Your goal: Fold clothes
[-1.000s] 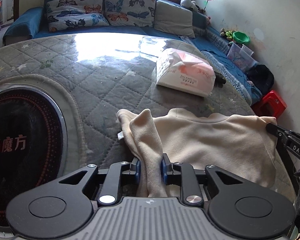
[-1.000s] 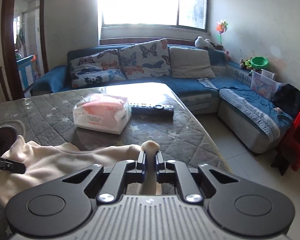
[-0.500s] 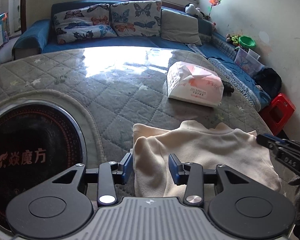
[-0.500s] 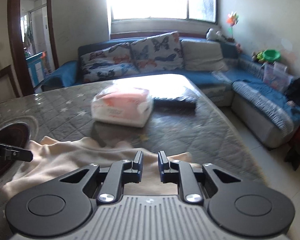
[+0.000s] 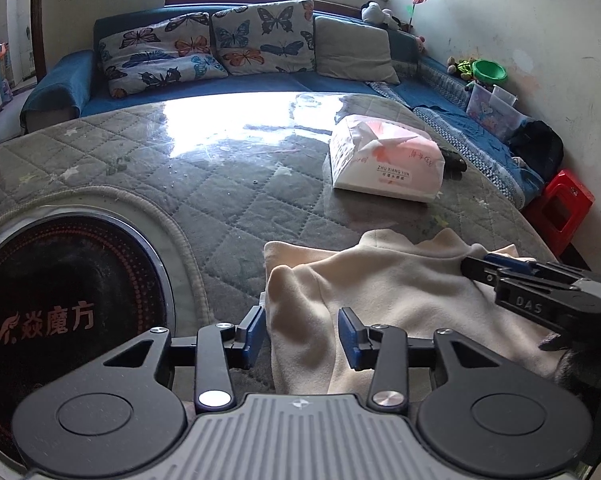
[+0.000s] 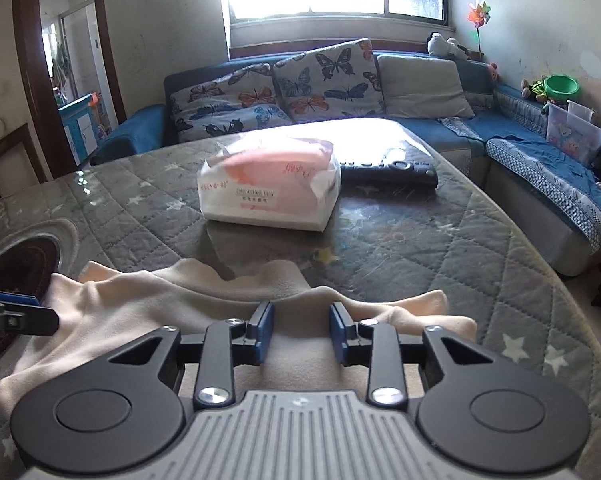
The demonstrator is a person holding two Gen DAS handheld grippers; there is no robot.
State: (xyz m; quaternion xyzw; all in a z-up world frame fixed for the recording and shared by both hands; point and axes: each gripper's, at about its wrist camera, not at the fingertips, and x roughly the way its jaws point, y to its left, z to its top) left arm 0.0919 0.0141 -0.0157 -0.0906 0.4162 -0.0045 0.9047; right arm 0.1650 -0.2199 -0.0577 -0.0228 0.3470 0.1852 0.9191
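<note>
Beyond the table, along the far wall, a blue corner sofa with butterfly cushions and one plain grey cushion. On the quilted grey table cover, at the left, a round black cooktop with a metal rim and red lettering, just beside the garment's left edge but apart from it. Farther back on the table, a white and pink tissue pack, with a dark remote touching its right side; both well clear of the garment. Off the table's right edge, a red stool on the floor. Near the front edge, a cream top, lying flat and partly folded, its collar ridge pointing toward the tissue pack. Left claw released, blue pads spread wide, poised over the top's folded left edge with cloth between the fingers but ungripped. Right claw likewise released, pads apart, over the top's right part, cloth lying loose beneath them.
</note>
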